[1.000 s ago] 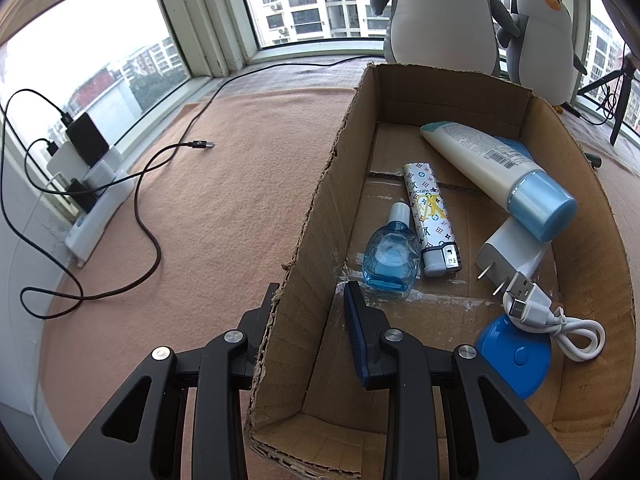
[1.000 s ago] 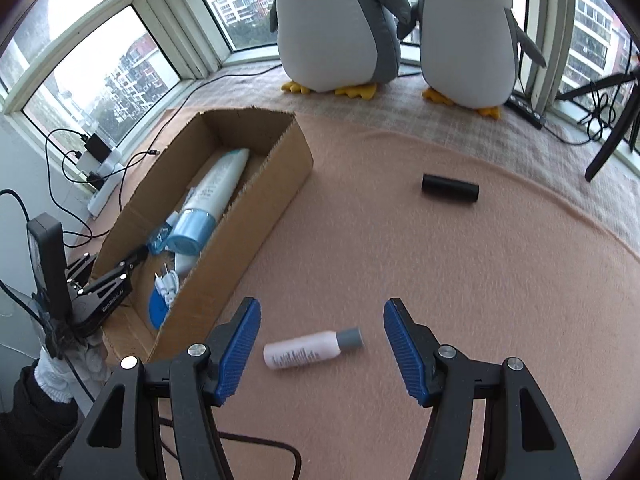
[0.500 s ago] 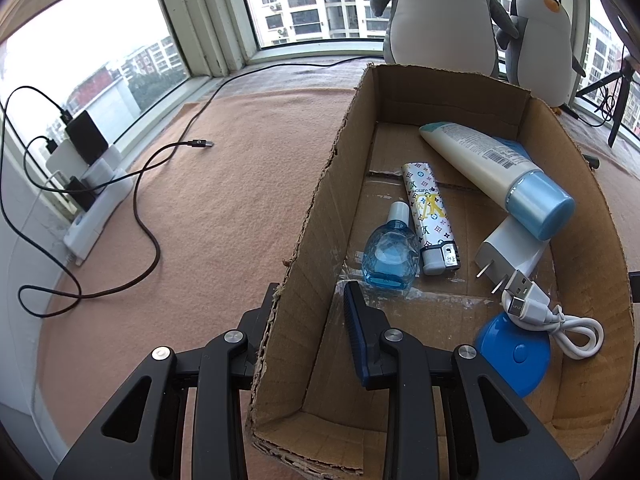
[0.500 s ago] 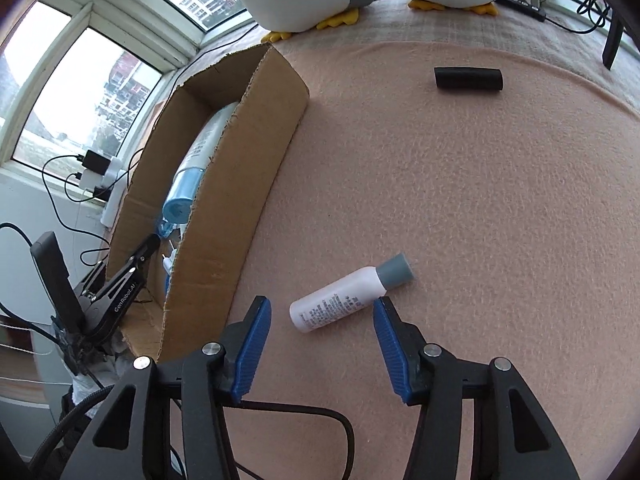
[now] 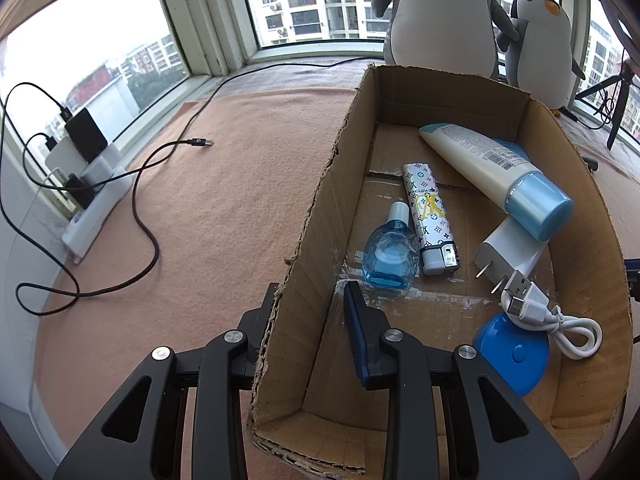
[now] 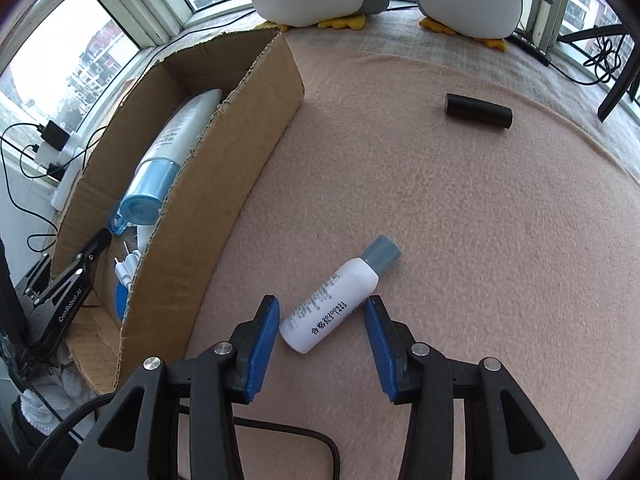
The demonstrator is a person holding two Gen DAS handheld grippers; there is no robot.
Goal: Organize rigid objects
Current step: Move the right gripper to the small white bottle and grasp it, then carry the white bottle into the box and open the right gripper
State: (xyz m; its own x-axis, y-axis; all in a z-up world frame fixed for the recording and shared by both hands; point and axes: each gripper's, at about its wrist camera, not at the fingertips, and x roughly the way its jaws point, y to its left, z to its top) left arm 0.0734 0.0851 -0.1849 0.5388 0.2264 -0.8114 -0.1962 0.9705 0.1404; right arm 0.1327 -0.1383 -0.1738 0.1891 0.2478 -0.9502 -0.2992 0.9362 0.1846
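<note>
White bottle (image 6: 335, 303) on the mat, print reads "合格20200921", lower end between the right gripper (image 6: 322, 332) fingers; jaws wide, no contact. Left gripper (image 5: 310, 316) straddles the cardboard box (image 5: 316, 232) wall; contact unclear. Other gripper's arm reads "GenRobot.AI". Lighter (image 5: 430, 220) shows LV monogram. Tube (image 5: 494, 174) text unreadable.

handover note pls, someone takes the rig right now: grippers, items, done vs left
Left gripper: straddles the brown cardboard box's left wall, looks clamped on it.
Right gripper: open, fingers either side of the white grey-capped bottle lying on the pink felt; not gripped.
Done, in box: cream blue-capped tube, patterned lighter, blue dropper bottle, white charger plug, white USB cable, blue round disc.
Left: white bottle, then black cylinder on the felt.
</note>
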